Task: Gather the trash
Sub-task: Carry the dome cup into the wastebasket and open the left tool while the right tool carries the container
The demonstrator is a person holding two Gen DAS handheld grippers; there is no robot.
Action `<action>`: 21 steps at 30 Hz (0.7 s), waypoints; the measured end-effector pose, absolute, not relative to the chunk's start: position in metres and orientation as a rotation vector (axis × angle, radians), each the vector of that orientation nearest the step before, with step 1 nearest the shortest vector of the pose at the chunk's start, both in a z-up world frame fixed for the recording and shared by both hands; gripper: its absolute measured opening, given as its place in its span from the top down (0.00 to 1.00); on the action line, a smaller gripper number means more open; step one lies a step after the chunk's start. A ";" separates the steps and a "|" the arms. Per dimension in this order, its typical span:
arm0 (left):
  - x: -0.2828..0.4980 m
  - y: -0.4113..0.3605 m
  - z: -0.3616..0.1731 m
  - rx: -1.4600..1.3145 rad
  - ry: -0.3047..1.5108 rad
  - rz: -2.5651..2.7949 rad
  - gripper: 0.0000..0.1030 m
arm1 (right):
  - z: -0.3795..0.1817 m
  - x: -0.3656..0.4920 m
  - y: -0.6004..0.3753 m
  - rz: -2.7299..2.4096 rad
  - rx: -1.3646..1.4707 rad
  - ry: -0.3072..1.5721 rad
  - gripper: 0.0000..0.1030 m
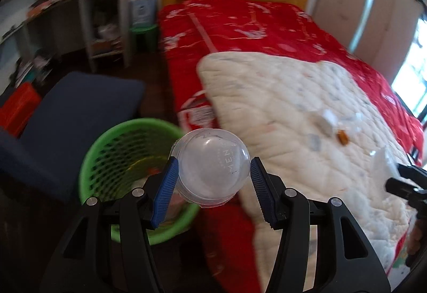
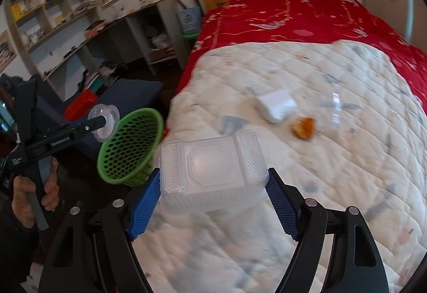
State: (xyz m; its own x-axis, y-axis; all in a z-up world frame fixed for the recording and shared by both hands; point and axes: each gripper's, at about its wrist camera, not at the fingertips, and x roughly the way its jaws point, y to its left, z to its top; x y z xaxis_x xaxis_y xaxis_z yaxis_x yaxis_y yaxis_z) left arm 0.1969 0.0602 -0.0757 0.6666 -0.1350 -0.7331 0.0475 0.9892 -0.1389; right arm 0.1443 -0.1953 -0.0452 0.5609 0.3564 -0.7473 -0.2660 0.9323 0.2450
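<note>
Left gripper (image 1: 210,173) is pinched onto a clear domed lid (image 1: 210,167), blue pads (image 1: 166,191) pressing its rim at nine and three o'clock. The green mesh bin (image 1: 106,149) sits just beyond, at ten o'clock from the lid, on the floor beside the bed; the lid looks to hang near the bin's rim rather than squarely over the mouth.

Over to the right gripper (image 2: 213,181): it's closed on a clear plastic food box (image 2: 212,173), pads bearing on its two short ends. From here the bin (image 2: 130,146) lies at nine o'clock, and the other hand's tool shows in front of it with the lid (image 2: 104,122) aloft.

Both pieces should be feather-light, thin and slick, so they'd flex or pop loose if squeezed hard. I'd say a grip across the stiffer rims is the safe one.

Still lying on the white quilt (image 2: 347,159), at one o'clock: a white crumpled piece (image 2: 276,103), an orange scrap (image 2: 304,127) just beside it, and a clear cup-like item (image 2: 335,107), blurred.

Room to move? The quilt's edge drops off at the bin side. A dark blue seat (image 1: 80,111) crowds the bin's far side, so the approach looks best from above.
</note>
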 end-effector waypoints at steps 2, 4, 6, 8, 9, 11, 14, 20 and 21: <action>0.197 0.080 -0.083 -0.126 0.847 -0.073 0.47 | -0.044 0.147 -0.181 0.389 0.100 0.904 0.27; 0.198 0.092 -0.089 -0.133 0.859 -0.047 0.47 | -0.043 0.150 -0.168 0.409 0.097 0.905 0.27; 0.202 0.106 -0.097 -0.144 0.877 -0.024 0.47 | -0.043 0.152 -0.155 0.426 0.089 0.908 0.27; 0.205 0.116 -0.105 -0.149 0.894 -0.002 0.47 | -0.042 0.154 -0.145 0.440 0.085 0.911 0.27; 0.207 0.121 -0.109 -0.158 0.903 0.005 0.47 | -0.043 0.156 -0.141 0.446 0.082 0.912 0.27; 0.212 0.129 -0.118 -0.167 0.924 0.019 0.46 | -0.043 0.158 -0.134 0.455 0.078 0.917 0.27; 0.217 0.135 -0.129 -0.171 0.948 0.022 0.46 | -0.046 0.162 -0.124 0.462 0.071 0.927 0.27; 0.225 0.146 -0.146 -0.171 0.989 0.038 0.45 | -0.050 0.171 -0.112 0.471 0.071 0.939 0.27; 0.226 0.149 -0.148 -0.178 0.995 0.037 0.45 | -0.050 0.172 -0.110 0.472 0.069 0.940 0.27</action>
